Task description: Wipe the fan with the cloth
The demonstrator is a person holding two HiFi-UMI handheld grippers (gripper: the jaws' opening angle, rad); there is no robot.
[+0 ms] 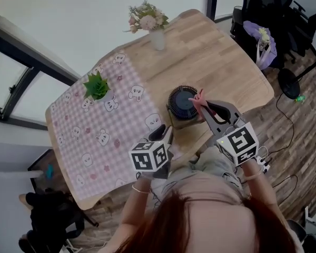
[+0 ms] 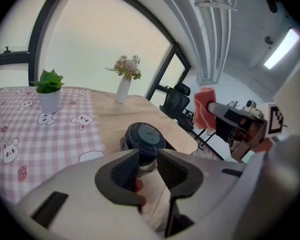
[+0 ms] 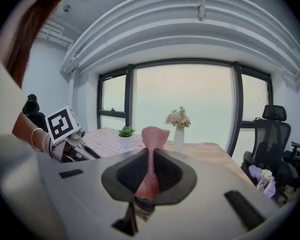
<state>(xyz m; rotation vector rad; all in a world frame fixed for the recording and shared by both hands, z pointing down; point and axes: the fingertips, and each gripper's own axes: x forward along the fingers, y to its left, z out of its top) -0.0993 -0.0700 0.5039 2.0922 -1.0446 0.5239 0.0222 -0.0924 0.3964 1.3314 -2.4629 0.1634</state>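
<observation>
A small round black fan (image 1: pixel 182 104) stands on the wooden table (image 1: pixel 210 57) near its front edge. My right gripper (image 1: pixel 205 106) is shut on a pink cloth (image 1: pixel 199 98), which it holds at the fan's right side, level with the top. In the right gripper view the cloth (image 3: pixel 152 154) is pinched between the jaws and sticks up above my right gripper (image 3: pixel 150 170). My left gripper (image 1: pixel 167 133) hovers just left of the fan, open and holding nothing. In the left gripper view the fan (image 2: pixel 145 139) shows through the narrow gap of my left gripper (image 2: pixel 149 170).
A pink checked tablecloth (image 1: pixel 95 136) covers the table's left half, with a green potted plant (image 1: pixel 97 86) on it. At the far edge a white vase of flowers (image 1: pixel 150 22) stands. Office chairs (image 1: pixel 268 15) and floor cables (image 1: pixel 289 125) lie to the right.
</observation>
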